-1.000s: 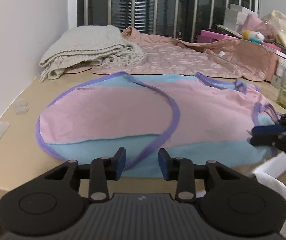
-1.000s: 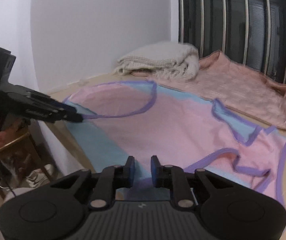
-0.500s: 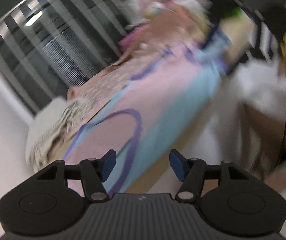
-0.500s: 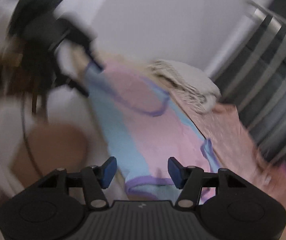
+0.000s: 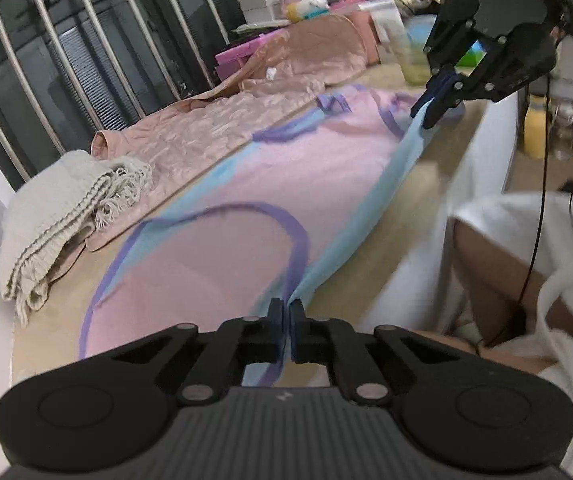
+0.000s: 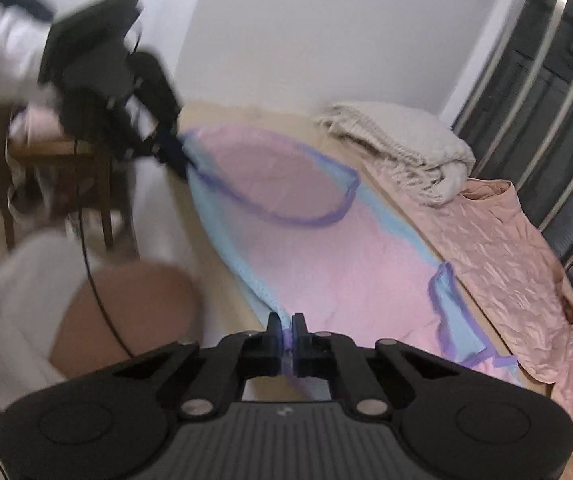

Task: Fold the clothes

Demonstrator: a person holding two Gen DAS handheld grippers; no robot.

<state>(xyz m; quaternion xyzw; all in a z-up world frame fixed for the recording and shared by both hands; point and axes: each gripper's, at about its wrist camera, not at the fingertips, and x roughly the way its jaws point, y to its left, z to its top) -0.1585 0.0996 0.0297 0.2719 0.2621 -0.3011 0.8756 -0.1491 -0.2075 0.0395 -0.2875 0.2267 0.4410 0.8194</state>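
Left wrist view: the black two-finger left gripper (image 5: 286, 322) is clenched on the near light-blue edge of a pink and light-blue garment with purple trim (image 5: 246, 216), the cloth pinched between its blue pads. The garment lies spread along a beige tabletop (image 5: 370, 276), its near blue edge lifted into a taut line that runs to the black right gripper (image 5: 432, 110), which grips the far end of the same edge. Beside the table a person in a white robe (image 5: 566, 240) is partly in frame. Beyond the garment sit a folded cream knitted blanket with fringe (image 5: 58, 216) and a crumpled pink satin cloth (image 5: 222, 120), backed by a metal-barred dark window (image 5: 66, 52). At the far end stand a clear plastic cup (image 5: 410, 52) and stacked boxes, blurred.

Right wrist view: the right gripper (image 6: 286, 330) is likewise closed tight on the garment's (image 6: 326, 264) purple-trimmed blue edge. Farther along that edge, the left gripper (image 6: 174, 156) holds the corner by the wide purple-bound opening, a white sleeve (image 6: 2, 40) behind it, blurred. The knitted blanket (image 6: 402, 148) and satin cloth (image 6: 498, 248) lie against the window bars.
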